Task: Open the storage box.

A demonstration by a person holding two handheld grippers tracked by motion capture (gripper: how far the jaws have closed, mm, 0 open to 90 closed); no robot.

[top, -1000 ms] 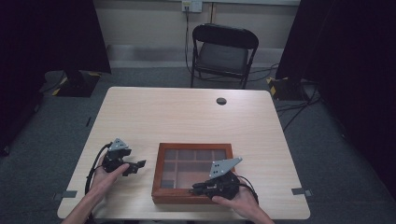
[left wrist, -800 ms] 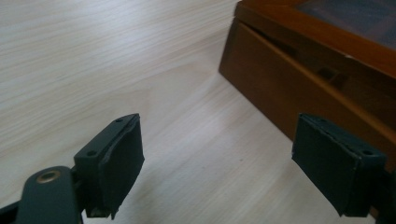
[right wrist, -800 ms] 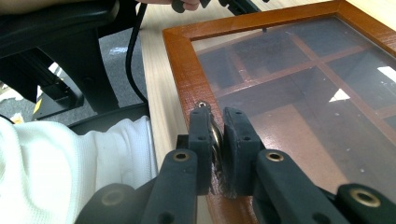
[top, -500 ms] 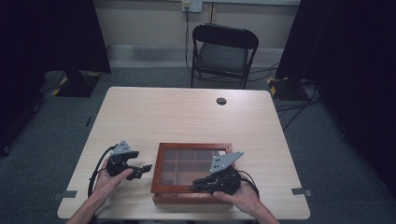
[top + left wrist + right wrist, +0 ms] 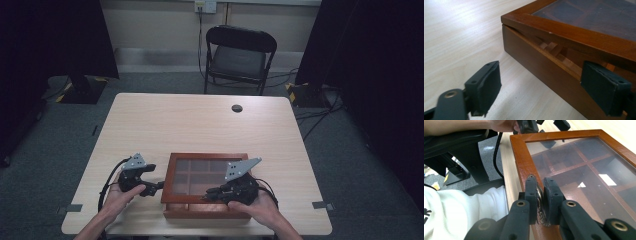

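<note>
The box (image 5: 206, 186) sits at the bench's (image 5: 190, 125) near edge. The right gripper (image 5: 539, 200) pinches its metal latch (image 5: 540, 206) to raise the lid (image 5: 584, 37); the left gripper (image 5: 549, 85), open, waits beside the box's left wall.

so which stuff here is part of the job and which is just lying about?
In the job:
- wooden box, glass lid lifted slightly
- metal lid handle, clamped in the right gripper
- left gripper, jaws open at the box's side

Lying about:
- folding chair behind the table
- small dark round thing on the far tabletop
</note>
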